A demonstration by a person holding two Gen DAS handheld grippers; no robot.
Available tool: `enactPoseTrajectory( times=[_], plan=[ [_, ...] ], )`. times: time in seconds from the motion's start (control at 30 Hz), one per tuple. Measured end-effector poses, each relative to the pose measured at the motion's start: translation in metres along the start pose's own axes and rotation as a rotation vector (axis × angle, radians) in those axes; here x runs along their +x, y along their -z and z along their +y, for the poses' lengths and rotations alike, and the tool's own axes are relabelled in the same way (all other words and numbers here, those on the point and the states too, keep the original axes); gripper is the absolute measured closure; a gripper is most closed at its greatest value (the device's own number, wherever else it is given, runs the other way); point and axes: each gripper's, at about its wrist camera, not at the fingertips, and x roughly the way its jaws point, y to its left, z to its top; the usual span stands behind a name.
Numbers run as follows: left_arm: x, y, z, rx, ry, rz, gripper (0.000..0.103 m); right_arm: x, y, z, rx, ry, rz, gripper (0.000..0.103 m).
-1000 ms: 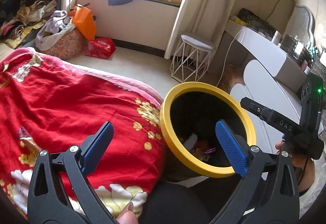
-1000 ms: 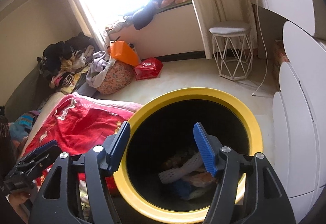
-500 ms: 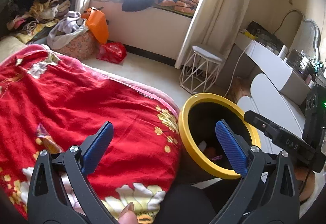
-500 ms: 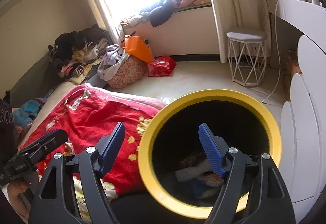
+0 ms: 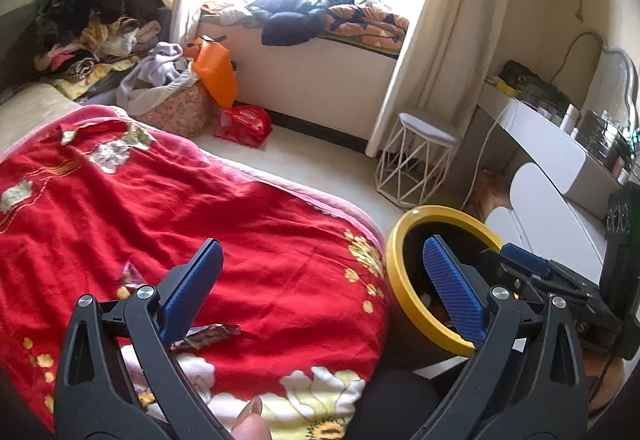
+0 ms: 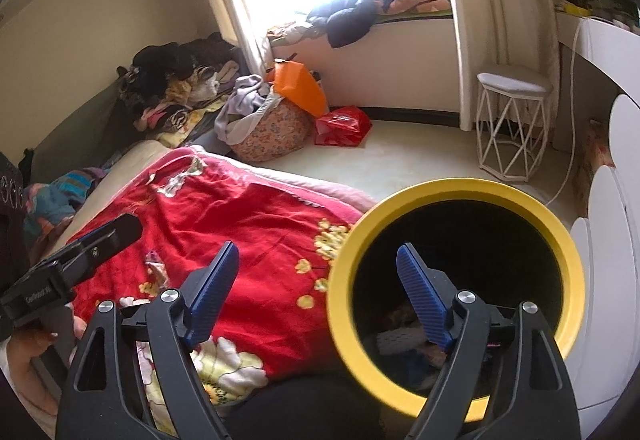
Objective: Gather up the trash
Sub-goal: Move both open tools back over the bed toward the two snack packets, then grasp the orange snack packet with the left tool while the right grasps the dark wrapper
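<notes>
Bin [image 6: 568, 240]: round, yellow rim, black inside; stands upright on the floor just beside the bed edge; lower right of the right wrist view, lower right of centre in the left wrist view [image 5: 394, 280].
Bin contents [image 6: 400, 340]: several pieces of trash at the bottom, one white and perforated, others dark or orange; kinds unclear.
Wrapper, near [image 5: 208, 334]: flat, crumpled, dark purple with orange print; lies on the red blanket, lower left of the left wrist view.
Wrapper, far [image 5: 130, 274]: small, shiny, crinkled; lies on the blanket up and left of the first; also at centre left of the right wrist view [image 6: 154, 260].
</notes>
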Motion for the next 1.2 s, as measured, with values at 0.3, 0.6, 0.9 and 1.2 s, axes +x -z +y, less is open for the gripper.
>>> enactPoseTrajectory(
  times=[0.3,0.6,0.9,1.2],
  plan=[
    [-0.008,-0.001,0.028,-0.048,-0.046,-0.016,0.011,0.015,0.003,0.039,-0.056,-0.060,0.034,0.024],
    [-0.014,0.000,0.071,-0.126,-0.121,-0.027,0.011,0.037,0.008,0.067,-0.104,-0.098,0.082,0.024],
    [-0.008,0.015,0.127,-0.249,-0.217,0.031,0.011,0.076,0.022,0.102,-0.181,-0.156,0.165,0.025],
    [0.013,0.035,0.165,-0.351,-0.198,0.118,0.039,0.125,0.041,0.146,-0.305,-0.234,0.292,0.048]
  ],
)
